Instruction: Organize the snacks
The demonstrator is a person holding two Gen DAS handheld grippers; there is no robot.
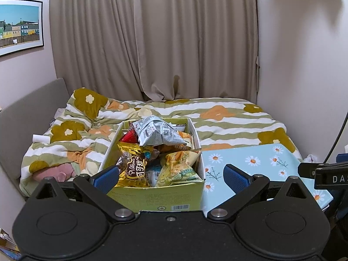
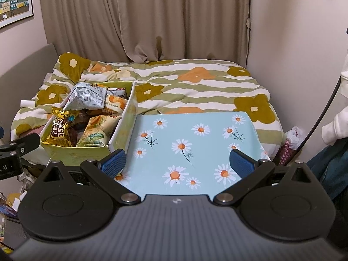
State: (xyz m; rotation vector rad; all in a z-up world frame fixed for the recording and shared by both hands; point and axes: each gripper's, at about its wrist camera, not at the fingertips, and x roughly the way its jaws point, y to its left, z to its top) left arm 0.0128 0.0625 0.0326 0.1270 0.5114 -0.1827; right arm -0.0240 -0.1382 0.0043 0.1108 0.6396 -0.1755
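The left gripper [image 1: 170, 175] is held level and low, pointing across the bed, its blue-padded fingers [image 1: 106, 177] spread wide with nothing between the pads; the near end of the snack box [image 1: 158, 198] sits in the gap between them, though whether either pad touches the cardboard cannot be told. That yellow-green cardboard box rests at the left edge of the daisy-print board [image 1: 261, 163] and is heaped above its rim with packets: a brown and gold wrapper [image 1: 134, 169] at the near left, a pale yellow-green pouch [image 1: 178, 169] at the near right, a red packet [image 1: 130, 137] further back on the left, and a crumpled grey-white bag [image 1: 158, 132] lying on top of the pile. To the right, the right gripper [image 2: 177, 163] is likewise level and aimed forward over the light blue board [image 2: 195, 134], its fingers [image 2: 241, 163] wide apart and gripping nothing. From this side the box [image 2: 121, 134] stands just beside the left finger, its long white wall running along the board's left edge. Behind both lies the flower-patterned duvet [image 2: 195, 82], with beige curtains [image 2: 152, 21] hanging beyond it.
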